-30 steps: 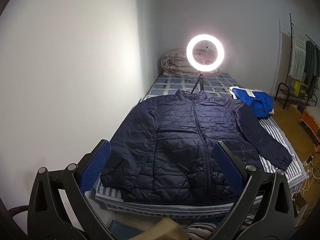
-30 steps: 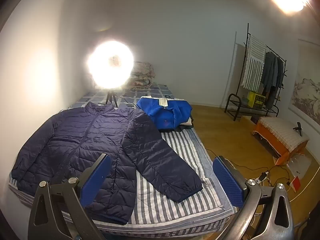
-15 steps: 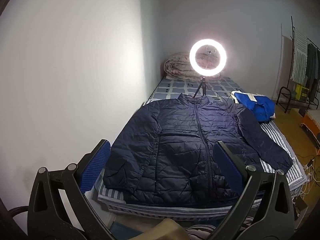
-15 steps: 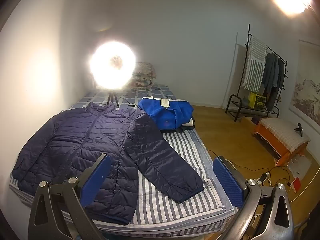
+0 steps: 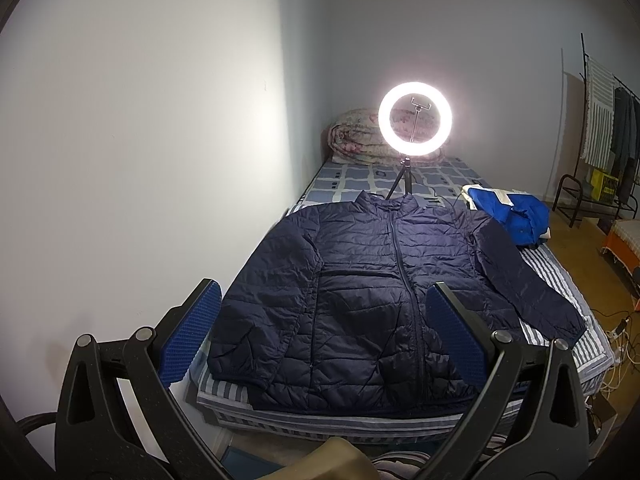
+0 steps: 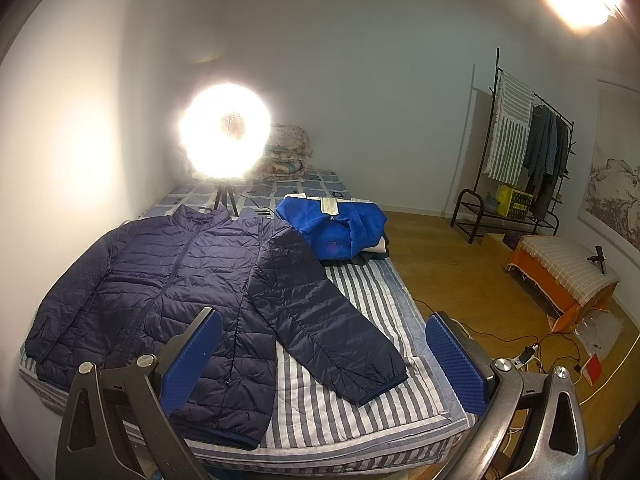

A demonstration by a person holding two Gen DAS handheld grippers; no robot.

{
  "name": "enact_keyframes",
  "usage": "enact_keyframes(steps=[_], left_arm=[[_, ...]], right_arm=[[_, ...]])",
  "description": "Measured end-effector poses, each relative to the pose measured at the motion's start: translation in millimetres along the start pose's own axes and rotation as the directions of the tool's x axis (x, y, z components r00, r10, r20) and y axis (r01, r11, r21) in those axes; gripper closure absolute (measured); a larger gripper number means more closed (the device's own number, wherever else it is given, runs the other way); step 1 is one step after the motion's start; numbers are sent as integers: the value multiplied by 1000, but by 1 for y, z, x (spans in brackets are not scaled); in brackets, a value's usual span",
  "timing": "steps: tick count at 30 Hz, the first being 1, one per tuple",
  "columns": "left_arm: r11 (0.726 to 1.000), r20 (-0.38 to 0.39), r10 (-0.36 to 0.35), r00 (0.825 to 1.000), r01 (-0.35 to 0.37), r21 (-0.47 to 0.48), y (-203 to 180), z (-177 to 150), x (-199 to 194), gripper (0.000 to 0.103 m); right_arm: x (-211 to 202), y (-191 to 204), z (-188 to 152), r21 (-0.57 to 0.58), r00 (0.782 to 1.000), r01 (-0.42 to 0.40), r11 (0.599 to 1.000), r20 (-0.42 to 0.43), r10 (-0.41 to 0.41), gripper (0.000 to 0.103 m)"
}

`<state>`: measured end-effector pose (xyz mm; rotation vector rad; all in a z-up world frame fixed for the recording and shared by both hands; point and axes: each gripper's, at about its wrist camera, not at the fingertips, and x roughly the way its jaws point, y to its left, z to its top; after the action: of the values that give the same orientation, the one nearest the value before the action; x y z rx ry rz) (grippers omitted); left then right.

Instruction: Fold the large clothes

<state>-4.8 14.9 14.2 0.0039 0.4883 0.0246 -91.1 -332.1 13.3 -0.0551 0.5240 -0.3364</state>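
Note:
A navy quilted puffer jacket lies flat, front up and zipped, on a striped bed, collar toward the far end. Its right sleeve is spread out over the striped sheet; its left sleeve lies along the body near the wall. My left gripper is open and empty, held in front of the jacket's hem, apart from it. My right gripper is open and empty, held above the bed's near right corner, over the right sleeve's cuff area.
A lit ring light on a tripod stands on the bed behind the collar. A blue garment pile lies at the far right of the bed. A wall runs along the bed's left. Clothes rack, orange bench and floor cables are at right.
Both grippers have drawn back and tilted slightly, so the jacket sits lower and farther in view. The jacket has not moved. Both jaws stay open.

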Motion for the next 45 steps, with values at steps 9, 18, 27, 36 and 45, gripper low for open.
enact_keyframes(steps=[9,18,27,36,45], left_arm=[[1000,2,1,1000,-1,0,0,4,-3,0],[1000,4,2,1000,-2,2,0,4,-4,0],[1000,6,2,1000,-2,3,-1,4,-4,0],[1000,7,4,1000,-4,4,-2,2,-4,0],[1000,8,3,1000,-3,5,-2,0,-4,0]], right_arm=[[0,0,0,0,1000,1,1000,0,-1,0],[0,0,0,0,1000,-1,1000,1,1,0],[0,-1,0,0,1000,1,1000,1,-1,0],[-1,0,0,-3,1000,-2,1000,2,2,0],[1,5,3,-9,1000,-4,1000,-1,4,0]])
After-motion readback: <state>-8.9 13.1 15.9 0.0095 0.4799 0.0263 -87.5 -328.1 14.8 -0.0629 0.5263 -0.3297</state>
